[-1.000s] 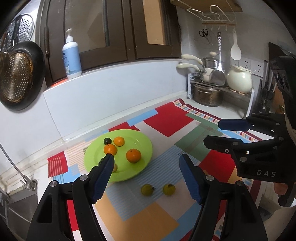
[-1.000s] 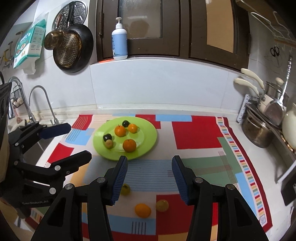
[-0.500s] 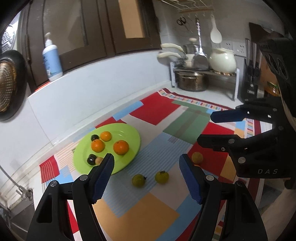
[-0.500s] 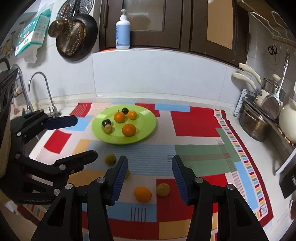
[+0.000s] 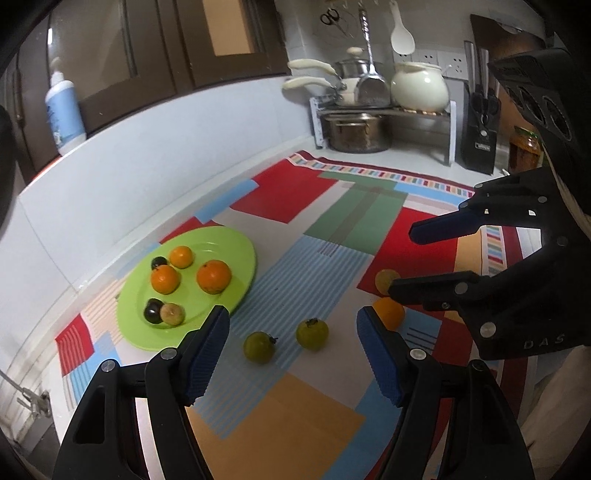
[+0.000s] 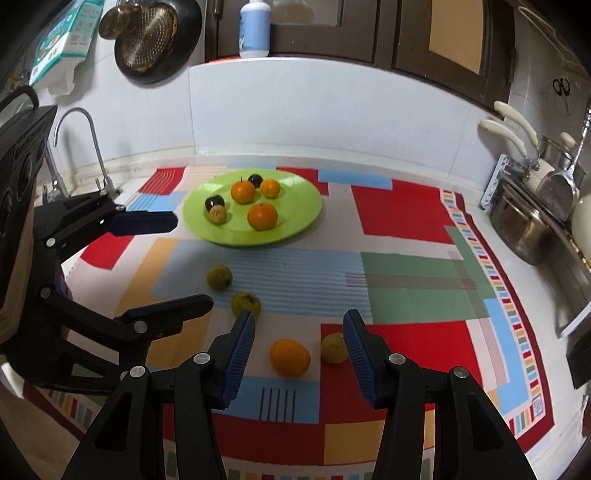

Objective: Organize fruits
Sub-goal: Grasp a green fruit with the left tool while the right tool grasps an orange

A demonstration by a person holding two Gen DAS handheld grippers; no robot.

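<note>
A green plate (image 5: 240,254) (image 6: 303,210) on the patterned mat holds several fruits: three oranges, two dark plums and a small yellowish one. Loose on the mat lie two green fruits (image 5: 259,346) (image 5: 312,334), an orange (image 6: 290,357) and a yellow fruit (image 6: 334,347). My left gripper (image 5: 293,352) is open and empty, just in front of the two green fruits. My right gripper (image 6: 298,352) is open and empty, with the loose orange between its fingers' line of sight and the yellow fruit by its right finger (image 6: 356,350).
A rack with pots (image 5: 354,129) and a cream kettle (image 5: 419,86) stands at the mat's far right end. A knife block (image 5: 480,129) and jar (image 5: 524,151) stand beside it. A tap (image 6: 74,147) and sink are at the left. A soap bottle (image 6: 255,26) sits on the ledge.
Both grippers have moved closer to the loose fruits and lower over the mat. The left view has swung right. Both stay open.
</note>
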